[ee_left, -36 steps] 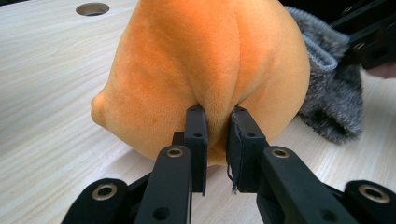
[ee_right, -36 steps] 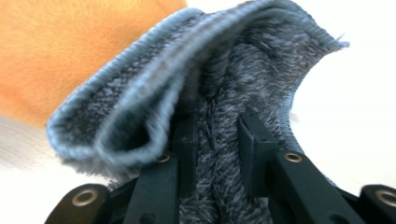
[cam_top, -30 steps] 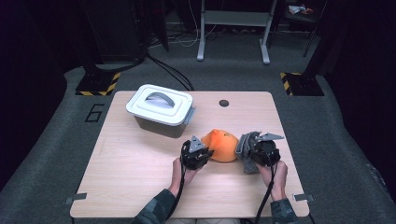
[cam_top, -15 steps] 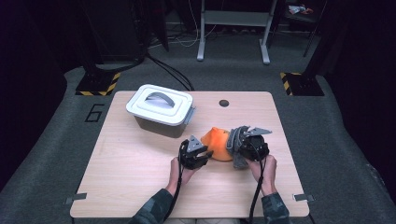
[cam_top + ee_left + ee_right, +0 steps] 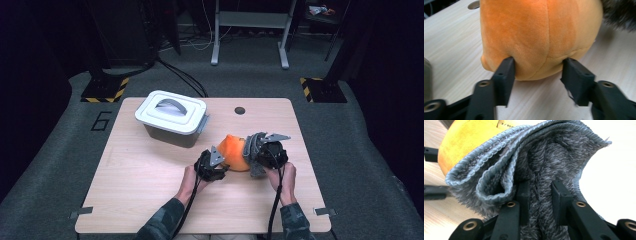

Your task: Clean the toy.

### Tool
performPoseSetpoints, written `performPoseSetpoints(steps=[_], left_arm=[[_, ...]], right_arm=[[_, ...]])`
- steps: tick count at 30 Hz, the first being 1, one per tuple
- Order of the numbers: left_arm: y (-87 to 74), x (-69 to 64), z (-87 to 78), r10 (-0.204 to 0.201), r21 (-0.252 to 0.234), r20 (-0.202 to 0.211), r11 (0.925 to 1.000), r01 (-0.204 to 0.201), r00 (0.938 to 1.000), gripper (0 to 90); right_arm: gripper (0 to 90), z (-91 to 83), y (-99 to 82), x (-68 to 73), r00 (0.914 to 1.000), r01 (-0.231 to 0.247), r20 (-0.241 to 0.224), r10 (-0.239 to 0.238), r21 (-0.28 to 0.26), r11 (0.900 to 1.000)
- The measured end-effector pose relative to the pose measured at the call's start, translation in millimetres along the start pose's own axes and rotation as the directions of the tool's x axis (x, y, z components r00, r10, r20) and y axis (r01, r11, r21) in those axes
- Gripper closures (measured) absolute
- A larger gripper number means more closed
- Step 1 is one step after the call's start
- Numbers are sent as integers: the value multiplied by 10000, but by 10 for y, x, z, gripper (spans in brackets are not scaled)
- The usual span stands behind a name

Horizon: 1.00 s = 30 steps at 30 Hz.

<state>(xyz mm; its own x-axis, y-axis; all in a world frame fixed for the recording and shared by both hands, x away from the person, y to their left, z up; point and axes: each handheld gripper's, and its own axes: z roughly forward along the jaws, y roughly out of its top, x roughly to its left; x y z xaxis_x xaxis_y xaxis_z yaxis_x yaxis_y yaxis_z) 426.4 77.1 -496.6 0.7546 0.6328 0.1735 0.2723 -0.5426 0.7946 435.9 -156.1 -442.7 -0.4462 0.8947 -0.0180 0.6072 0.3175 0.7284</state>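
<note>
Orange plush toy point(image 5: 234, 153) sits on the wooden surface point(image 5: 150, 200), right of centre, between both claws. Soft, rounded, seamed down the middle, short nap, one side draped with a grey fuzzy cloth point(image 5: 253, 149).

Change: left claw point(image 5: 537, 68) jaws have just been opening; a second ago they pinched narrow at the toy's near edge, now they stand half open, straddling its lower bulge. One jaw tip touches the plush, the other sits just off it, so no squeeze; reads as a release. Right claw point(image 5: 539, 192) has come in from the right since then and now sits against the toy, clamped narrow on a bunched fold of the grey cloth, pile squashed between the jaws.

Judgement: grip is passing to the right side; the cloth is likely about to be pulled over or off the toy while the left lets go or re-grabs.

Farther out: white lidded box point(image 5: 172, 117) with a grey handle, back left, well apart from the toy. Small dark hole point(image 5: 240, 110) near the far edge.
</note>
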Motion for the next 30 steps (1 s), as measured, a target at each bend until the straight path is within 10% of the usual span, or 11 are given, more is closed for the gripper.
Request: performPoseSetpoints(steps=[9, 23, 30], left_arm=[[0, 11, -7, -913, -378, -32, 9951, 912, 9958, 797], [24, -25, -229, -2683, -485, 783, 9609, 2725, 9602, 815], [41, -106, -233, -2535, -297, 599, 9663, 2555, 9655, 804]], right_arm=[[708, -48, -6, -26, 9999, -78, 74, 81, -310, 9995], [707, -306, 193, 182, 9983, 478, -291, -507, -922, 9946], [706, -192, 321, 499, 9902, 1379, -136, -1391, -648, 9883]])
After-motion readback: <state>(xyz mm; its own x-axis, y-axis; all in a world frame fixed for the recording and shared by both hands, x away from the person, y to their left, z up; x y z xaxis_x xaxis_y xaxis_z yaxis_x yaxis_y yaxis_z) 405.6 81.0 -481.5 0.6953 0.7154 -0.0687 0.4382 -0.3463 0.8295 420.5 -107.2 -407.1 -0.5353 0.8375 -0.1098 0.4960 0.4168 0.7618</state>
